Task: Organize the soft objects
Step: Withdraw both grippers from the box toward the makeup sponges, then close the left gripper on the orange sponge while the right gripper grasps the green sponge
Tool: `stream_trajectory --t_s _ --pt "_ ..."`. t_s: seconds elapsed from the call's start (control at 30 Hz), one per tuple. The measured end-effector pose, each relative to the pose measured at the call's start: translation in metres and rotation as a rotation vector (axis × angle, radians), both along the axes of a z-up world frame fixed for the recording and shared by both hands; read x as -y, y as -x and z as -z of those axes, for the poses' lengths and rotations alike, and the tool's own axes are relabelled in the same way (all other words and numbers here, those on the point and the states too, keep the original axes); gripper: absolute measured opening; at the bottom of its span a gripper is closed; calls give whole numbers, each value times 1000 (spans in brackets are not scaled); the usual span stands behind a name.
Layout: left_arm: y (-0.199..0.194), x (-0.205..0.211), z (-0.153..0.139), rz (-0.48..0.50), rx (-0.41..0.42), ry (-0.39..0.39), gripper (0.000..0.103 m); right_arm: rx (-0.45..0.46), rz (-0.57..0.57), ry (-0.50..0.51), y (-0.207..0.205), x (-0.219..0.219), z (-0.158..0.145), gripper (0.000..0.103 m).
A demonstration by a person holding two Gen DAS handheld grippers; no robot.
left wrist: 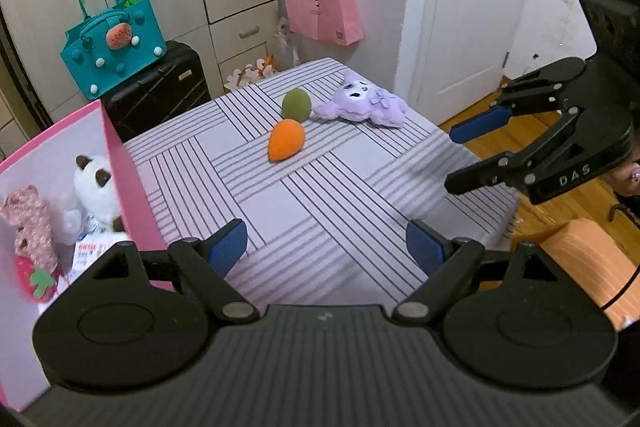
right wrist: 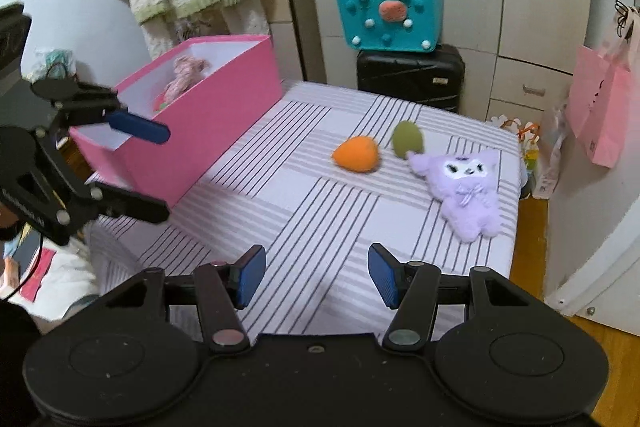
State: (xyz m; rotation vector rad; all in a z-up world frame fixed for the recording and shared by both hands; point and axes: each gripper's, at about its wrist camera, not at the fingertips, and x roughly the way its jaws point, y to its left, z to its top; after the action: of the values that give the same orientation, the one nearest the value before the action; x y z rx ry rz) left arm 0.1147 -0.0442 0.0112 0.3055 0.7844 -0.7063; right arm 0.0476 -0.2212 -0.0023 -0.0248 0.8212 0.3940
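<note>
An orange soft toy (left wrist: 285,145) (right wrist: 357,155), a green soft toy (left wrist: 296,103) (right wrist: 407,139) and a purple plush (left wrist: 363,100) (right wrist: 466,183) lie on the striped table (left wrist: 320,211) (right wrist: 312,195). A pink box (left wrist: 120,163) (right wrist: 200,123) at the table's left holds a white plush (left wrist: 98,187), a pink knitted toy (left wrist: 34,223) (right wrist: 186,73) and a strawberry toy (left wrist: 36,279). My left gripper (left wrist: 326,247) (right wrist: 160,171) is open and empty beside the box. My right gripper (right wrist: 316,275) (left wrist: 454,159) is open and empty above the table's near edge.
A teal bag (left wrist: 114,39) (right wrist: 390,17) sits on a black suitcase (left wrist: 160,87) (right wrist: 410,75) behind the table. A pink bag (left wrist: 320,3) (right wrist: 600,111) hangs on the wall. A white door (left wrist: 476,7) and wooden floor (left wrist: 580,199) lie to the right.
</note>
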Motion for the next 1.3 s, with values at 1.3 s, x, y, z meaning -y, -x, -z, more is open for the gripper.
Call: stream_trajectory --t_s 1.3 --pt "-131 95 112 -305 176 29 77 7 124 -130 -186 24 78 62"
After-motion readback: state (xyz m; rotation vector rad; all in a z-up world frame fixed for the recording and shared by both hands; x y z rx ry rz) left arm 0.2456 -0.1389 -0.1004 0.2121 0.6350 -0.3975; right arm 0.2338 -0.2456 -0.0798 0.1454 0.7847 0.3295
